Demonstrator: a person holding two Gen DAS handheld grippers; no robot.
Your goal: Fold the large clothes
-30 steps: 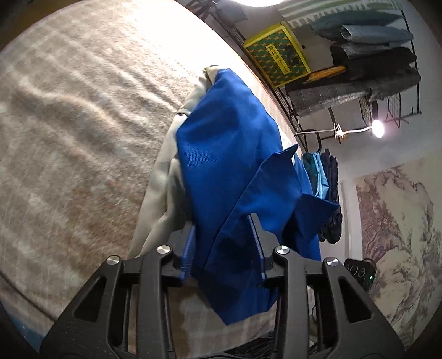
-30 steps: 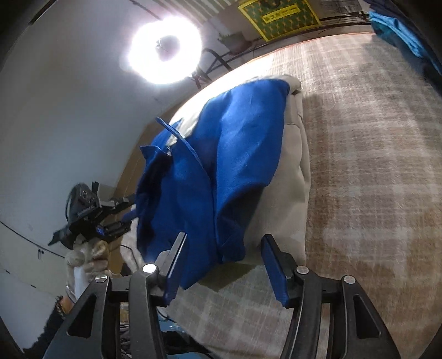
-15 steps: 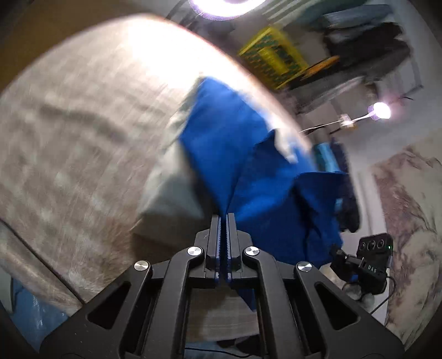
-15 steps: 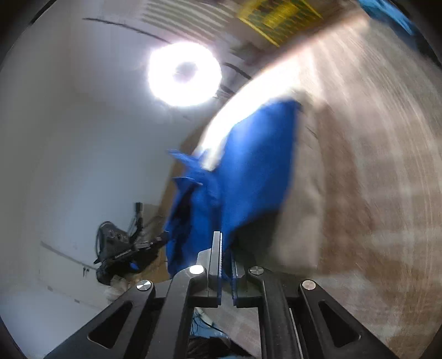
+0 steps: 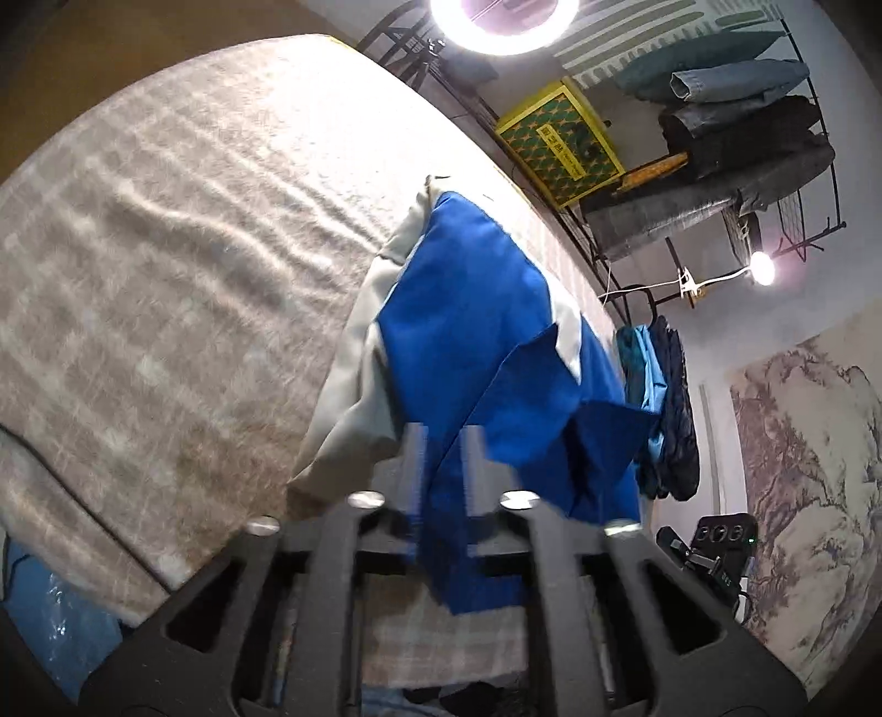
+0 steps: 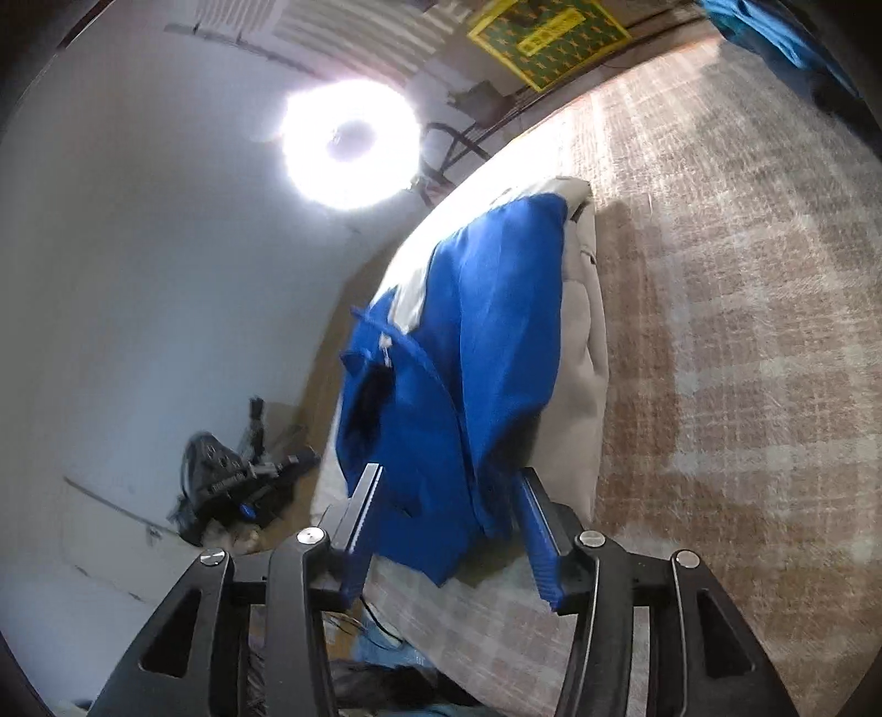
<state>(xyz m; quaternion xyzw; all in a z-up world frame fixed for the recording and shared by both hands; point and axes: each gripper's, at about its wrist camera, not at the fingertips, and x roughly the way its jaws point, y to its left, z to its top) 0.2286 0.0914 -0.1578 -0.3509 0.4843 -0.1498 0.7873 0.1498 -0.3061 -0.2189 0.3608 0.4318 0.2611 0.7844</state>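
A blue and grey-beige garment [image 5: 474,331] lies bunched on the plaid-covered surface [image 5: 165,248]. Its near blue end hangs over the front edge. My left gripper [image 5: 445,441] is partly open, its blurred jaws standing either side of the blue hem. In the right wrist view the same garment [image 6: 496,331] lies ahead. My right gripper [image 6: 449,485] is open wide with the blue hem between its jaws, not clamped. The left gripper [image 6: 242,469] shows at the far left of that view.
A ring light [image 5: 504,22] shines at the far end. A yellow-green box [image 5: 559,140] and a rack of folded clothes [image 5: 733,127] stand behind the surface. Dark and blue clothes [image 5: 661,408] hang at the right. A blue bag [image 5: 49,623] lies below the front edge.
Both grippers were open a second ago, shut on the blue hem half a second ago, and now have opened again. The blue fabric has dropped back onto the pile.
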